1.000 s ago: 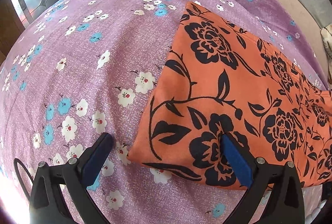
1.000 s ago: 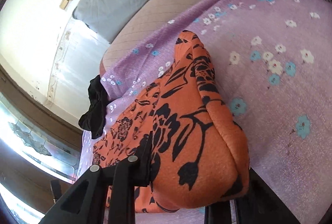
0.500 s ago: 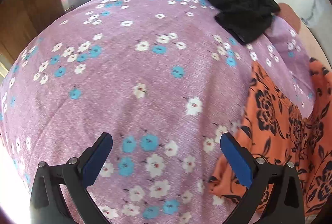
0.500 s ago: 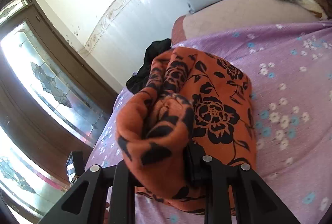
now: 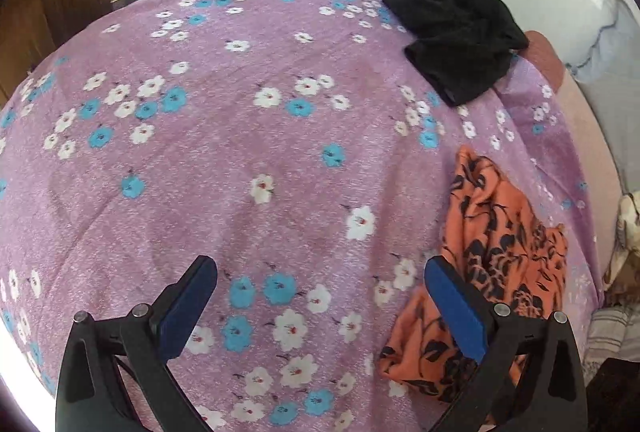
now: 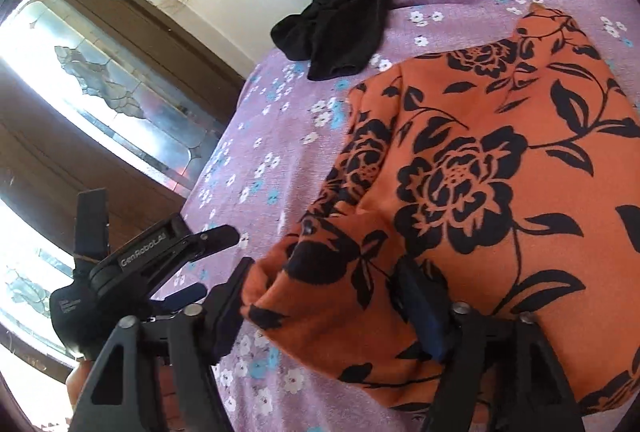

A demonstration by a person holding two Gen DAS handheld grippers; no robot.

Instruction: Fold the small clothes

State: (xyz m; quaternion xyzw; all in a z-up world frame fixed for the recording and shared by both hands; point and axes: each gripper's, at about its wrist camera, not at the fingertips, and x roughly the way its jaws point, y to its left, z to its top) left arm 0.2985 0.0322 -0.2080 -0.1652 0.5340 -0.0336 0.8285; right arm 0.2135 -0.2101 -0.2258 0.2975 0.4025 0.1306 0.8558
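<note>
Purple floral bedsheet (image 5: 240, 159) covers the bed and serves as the reference surface for every position below.

Far left of the sheet, beyond its edge: a dark wooden door with leaded glass panels (image 6: 120, 103).

Left gripper (image 5: 320, 296): it hangs above the near left part of the sheet, pointing steeply down. Its blue-padded fingers (image 5: 188, 308) stand wide apart. Nothing lies between them except bare sheet. In the right wrist view the same gripper (image 6: 192, 264) appears just off the sheet's left edge, clear of the orange cloth.

Black garment (image 5: 456, 35): it lies crumpled at the far edge of the sheet, well apart from both grippers. It is also seen in the right wrist view (image 6: 340, 19), beyond the orange cloth.

Orange garment with black flower print (image 6: 500, 191): it lies on the right part of the sheet in a loosely doubled-over heap. From the left wrist view, it (image 5: 500, 264) sits just beside the left gripper's right finger, partly behind it.

Right gripper (image 6: 328, 312): its jaws are opening. A rolled fold of the orange garment sits between the two fingers. The left finger (image 6: 228, 304) touches or nearly touches the fold; the right one is partly buried in cloth, so contact there cannot be judged.
</note>
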